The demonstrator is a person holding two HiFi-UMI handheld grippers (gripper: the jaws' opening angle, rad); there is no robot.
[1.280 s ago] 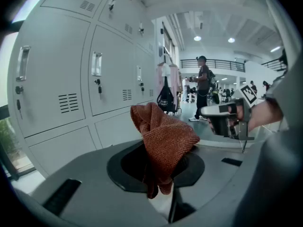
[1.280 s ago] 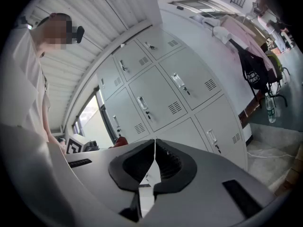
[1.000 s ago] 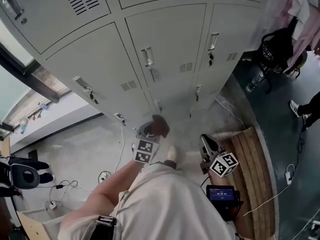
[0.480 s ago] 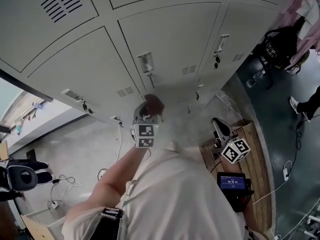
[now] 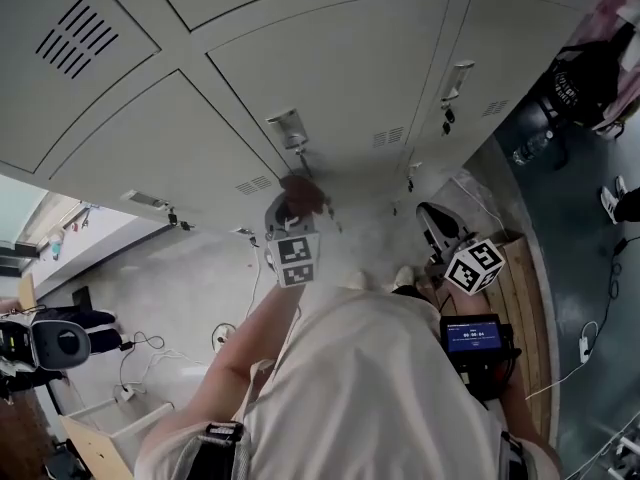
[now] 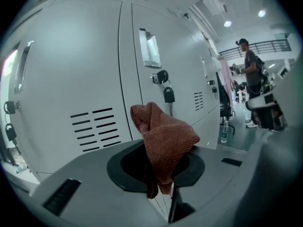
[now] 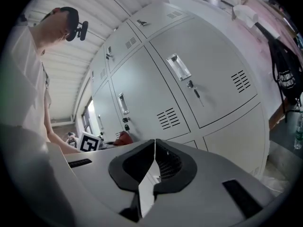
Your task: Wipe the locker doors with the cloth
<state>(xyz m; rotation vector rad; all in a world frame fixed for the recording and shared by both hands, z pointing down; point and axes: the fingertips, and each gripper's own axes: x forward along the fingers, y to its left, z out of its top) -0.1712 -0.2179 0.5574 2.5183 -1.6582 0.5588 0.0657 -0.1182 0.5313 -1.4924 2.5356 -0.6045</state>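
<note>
- Left gripper (image 5: 293,211): jaws clamped on the rust-red cloth (image 6: 163,134). Over the last second it has risen from low before the lockers to just under the handle (image 5: 287,128) of the middle locker door (image 5: 350,78).
- Cloth-to-door contact cannot be confirmed. Judgement: a wiping pass is about to start here.
- Right gripper (image 7: 154,167): jaws pressed together, nothing held. It has drifted rightward, well apart from that door.

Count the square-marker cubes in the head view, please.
2. One cube is on the left tool, which grips the red cloth; the other cube is on the right tool. None seems hidden.
</note>
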